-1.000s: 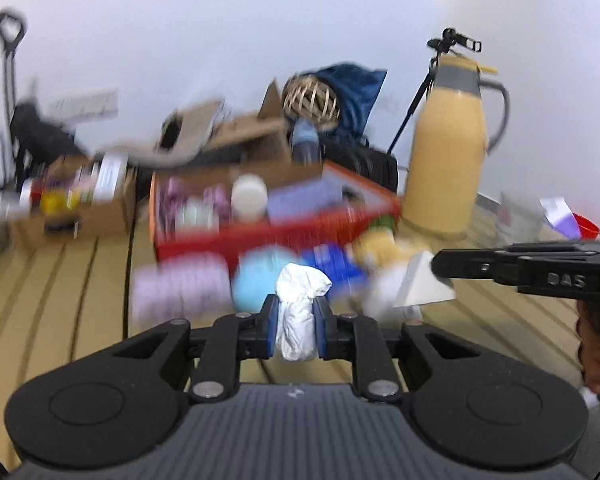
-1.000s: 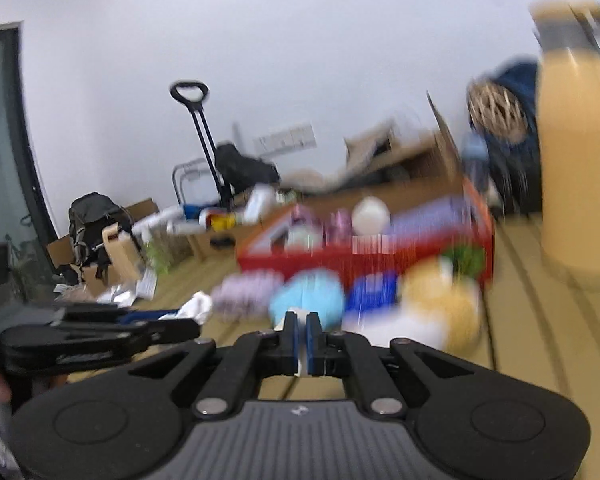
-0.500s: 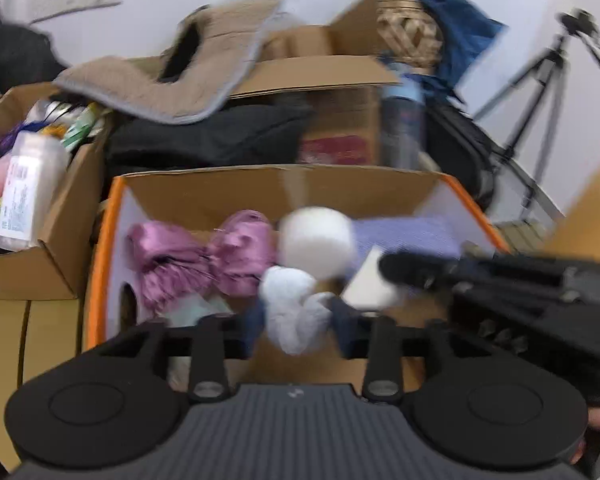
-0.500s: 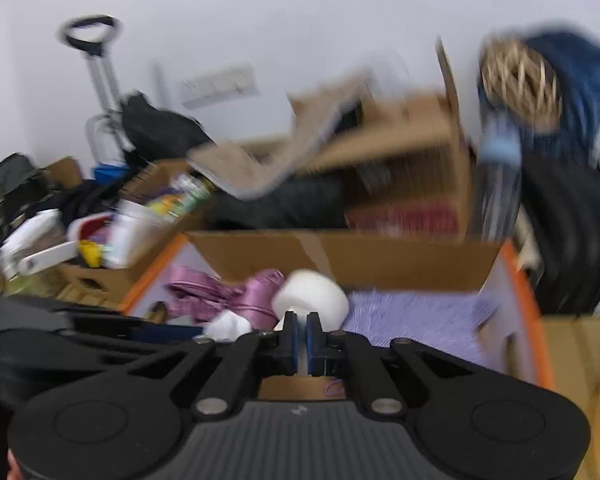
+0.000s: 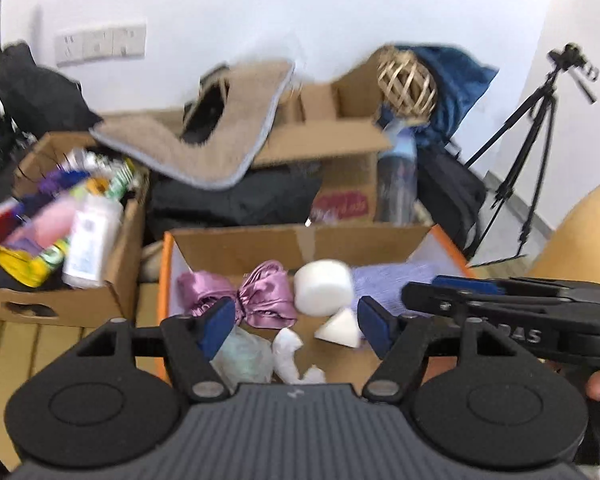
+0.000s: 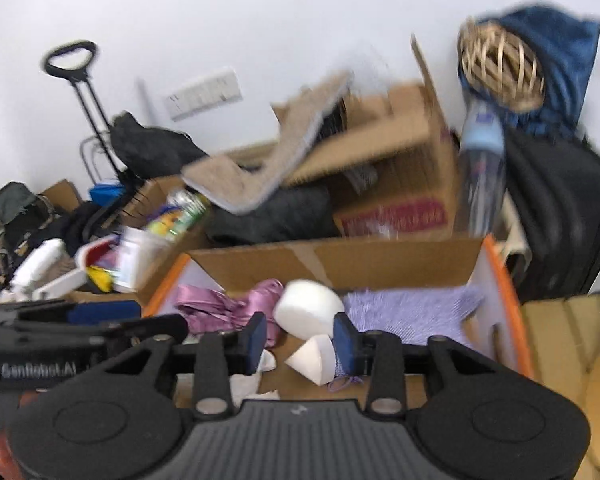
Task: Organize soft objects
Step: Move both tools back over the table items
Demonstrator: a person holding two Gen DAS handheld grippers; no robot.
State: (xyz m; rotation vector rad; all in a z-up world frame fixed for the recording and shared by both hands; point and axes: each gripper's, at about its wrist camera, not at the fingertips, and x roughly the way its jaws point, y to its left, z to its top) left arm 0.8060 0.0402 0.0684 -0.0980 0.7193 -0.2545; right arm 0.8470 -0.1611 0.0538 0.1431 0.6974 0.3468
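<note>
Left gripper (image 5: 296, 322): jaws spread wide, nothing between the blue pads (image 5: 218, 326); poised over the orange-edged cardboard box (image 5: 236, 246).

Right gripper (image 6: 300, 342): jaws parted, nothing clamped; white foam cone (image 6: 314, 360) lying in the box between and below the pads, seemingly free of them. Also visible side-on at right of the left wrist view.

Box contents, left wrist view:
- crumpled white cloth (image 5: 288, 356), on the box floor near the front wall, below the left gripper's open gap;
- pale green-white bundle (image 5: 246, 360), just left of the cloth;
- pink satin fabric (image 5: 260, 296), toward the back left;
- white foam cylinder (image 5: 324, 292), centre, touching the satin;
- white foam cone, just below the cylinder;
- lilac shaggy mat (image 5: 392, 280), right side.

Surroundings: second cardboard box (image 5: 60, 304) with bottles and packets, left; beige mat (image 5: 204, 148) draped over further boxes behind; wicker ball (image 5: 406, 84) on blue fabric; tripod (image 5: 532, 152), far right; slatted wooden table (image 5: 16, 364) beneath.
</note>
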